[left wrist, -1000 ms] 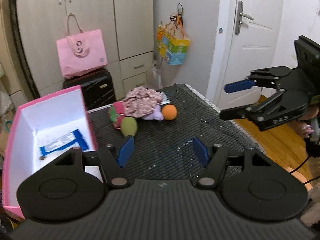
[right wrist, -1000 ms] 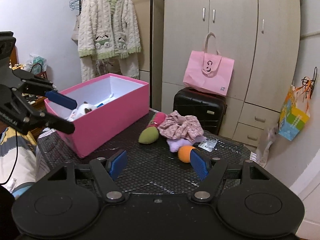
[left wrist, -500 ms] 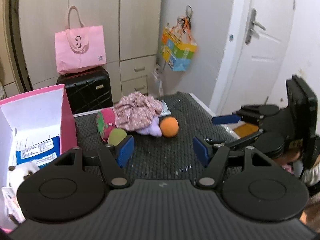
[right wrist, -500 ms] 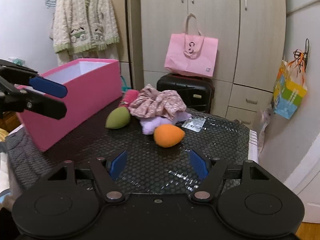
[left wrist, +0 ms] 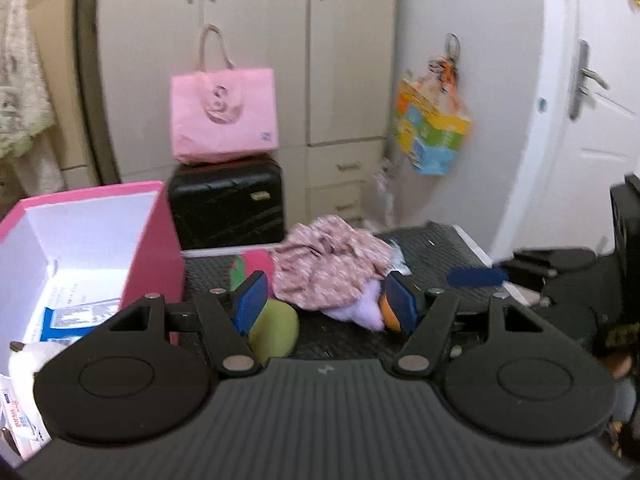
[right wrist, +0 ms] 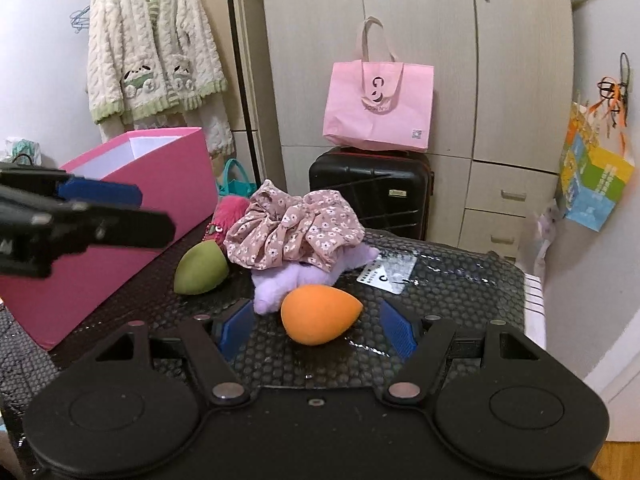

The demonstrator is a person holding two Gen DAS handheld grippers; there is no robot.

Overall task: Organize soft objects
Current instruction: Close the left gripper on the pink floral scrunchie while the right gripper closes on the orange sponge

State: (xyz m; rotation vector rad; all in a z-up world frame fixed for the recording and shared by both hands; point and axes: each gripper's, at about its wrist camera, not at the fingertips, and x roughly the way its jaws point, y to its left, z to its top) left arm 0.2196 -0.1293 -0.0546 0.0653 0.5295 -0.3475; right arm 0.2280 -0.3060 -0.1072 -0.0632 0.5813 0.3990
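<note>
Box left of sponges, cloth behind.

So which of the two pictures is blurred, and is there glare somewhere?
Left wrist view: motion blur smears the whole scene, for example the pink bag and the right gripper. Right wrist view: mostly sharp, the orange sponge is crisp, only the left gripper is smeared; light glare lies on the table. Both bend straight lines at the edges.

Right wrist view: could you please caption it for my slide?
Open right gripper frames the orange sponge on the table, beside the pink box.
</note>
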